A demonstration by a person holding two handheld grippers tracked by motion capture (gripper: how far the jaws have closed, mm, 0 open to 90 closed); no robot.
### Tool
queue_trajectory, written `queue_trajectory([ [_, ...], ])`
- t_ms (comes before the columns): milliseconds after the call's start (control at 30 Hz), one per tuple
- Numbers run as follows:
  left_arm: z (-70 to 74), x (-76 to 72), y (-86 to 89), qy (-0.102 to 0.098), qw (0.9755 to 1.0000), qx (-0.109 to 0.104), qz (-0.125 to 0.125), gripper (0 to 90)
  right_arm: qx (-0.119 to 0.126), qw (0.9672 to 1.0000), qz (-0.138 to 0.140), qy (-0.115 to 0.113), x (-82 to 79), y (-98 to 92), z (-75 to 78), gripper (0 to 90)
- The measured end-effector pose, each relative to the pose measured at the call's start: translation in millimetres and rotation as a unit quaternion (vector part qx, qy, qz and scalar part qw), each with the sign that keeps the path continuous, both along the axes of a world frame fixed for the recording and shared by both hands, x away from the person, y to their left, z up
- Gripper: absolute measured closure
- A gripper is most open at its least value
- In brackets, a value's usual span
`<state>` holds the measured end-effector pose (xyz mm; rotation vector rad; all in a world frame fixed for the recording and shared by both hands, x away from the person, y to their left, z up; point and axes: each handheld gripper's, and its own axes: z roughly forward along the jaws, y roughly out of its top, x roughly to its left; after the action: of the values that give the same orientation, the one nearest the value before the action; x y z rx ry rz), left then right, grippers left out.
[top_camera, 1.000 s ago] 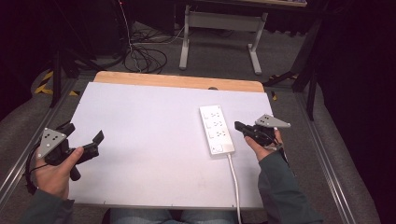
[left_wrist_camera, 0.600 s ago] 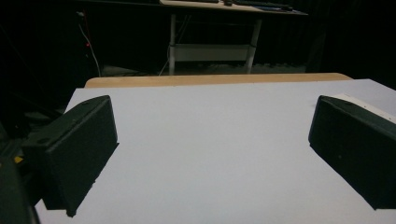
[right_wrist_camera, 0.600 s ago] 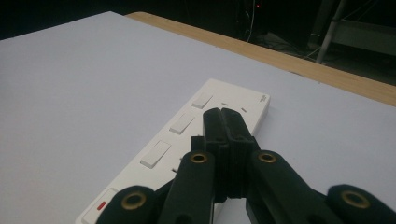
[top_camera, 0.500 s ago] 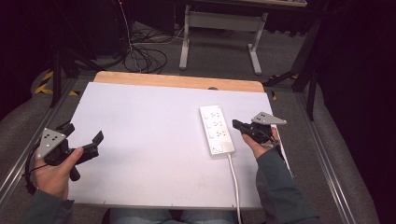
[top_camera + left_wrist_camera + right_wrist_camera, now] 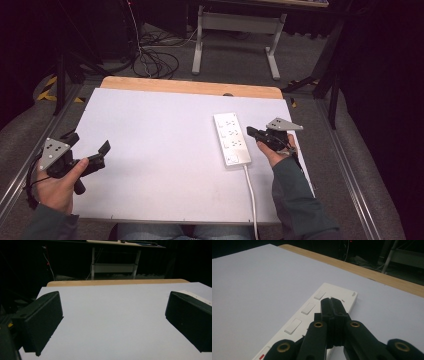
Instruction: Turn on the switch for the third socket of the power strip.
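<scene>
White power strip (image 5: 232, 139) at 3 o'clock on table (image 5: 150, 125) | right gripper (image 5: 251, 133), fingers clenched empty, has edged over its sockets, probably to press | left gripper (image 5: 95, 154) released, idle at 8 o'clock

The high view looks forward and down from above the person's side, taking in the whole white-topped desk (image 5: 165, 150) with its wooden far edge, and the dark floor beyond. The left gripper view sits low and close over the desk's left part, facing the far edge between the left tool's (image 5: 112, 320) wide-apart black jaws. The right gripper view rides just above the white rectangular power strip (image 5: 317, 312), looking along the right tool's (image 5: 333, 312) closed jaws. All three views share the desk top and its wooden edge.
</scene>
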<state>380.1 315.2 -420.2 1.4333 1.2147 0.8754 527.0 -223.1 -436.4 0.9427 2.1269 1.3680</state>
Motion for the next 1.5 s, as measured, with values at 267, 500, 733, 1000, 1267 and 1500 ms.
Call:
queue_trajectory([
  [267,-0.1,-0.9,1.2,0.001,1.0000,0.002,0.001,1.8,-0.004,1.0000,0.002,-0.001,5.2,3.9,0.7,90.0],
  [500,-0.2,-1.9,1.0,0.001,1.0000,0.004,0.002,1.8,-0.005,1.0000,0.005,-0.001,8.1,7.6,0.8,90.0],
  [733,-0.8,-1.8,1.5,0.001,1.0000,0.003,0.003,1.8,-0.006,1.0000,0.008,-0.001,12.5,10.6,1.0,90.0],
  [1000,-0.2,-2.9,1.5,0.001,1.0000,0.002,0.002,1.8,-0.007,0.9999,0.011,-0.001,16.2,16.5,2.2,90.0],
  [1267,-0.5,-3.4,2.5,0.002,1.0000,0.002,0.005,1.8,-0.011,0.9998,0.014,-0.002,20.3,20.8,2.8,90.0],
  [1500,-1.0,-3.3,1.9,0.002,1.0000,0.004,0.006,1.9,-0.012,0.9997,0.019,0.000,23.5,25.2,2.2,90.0],
])
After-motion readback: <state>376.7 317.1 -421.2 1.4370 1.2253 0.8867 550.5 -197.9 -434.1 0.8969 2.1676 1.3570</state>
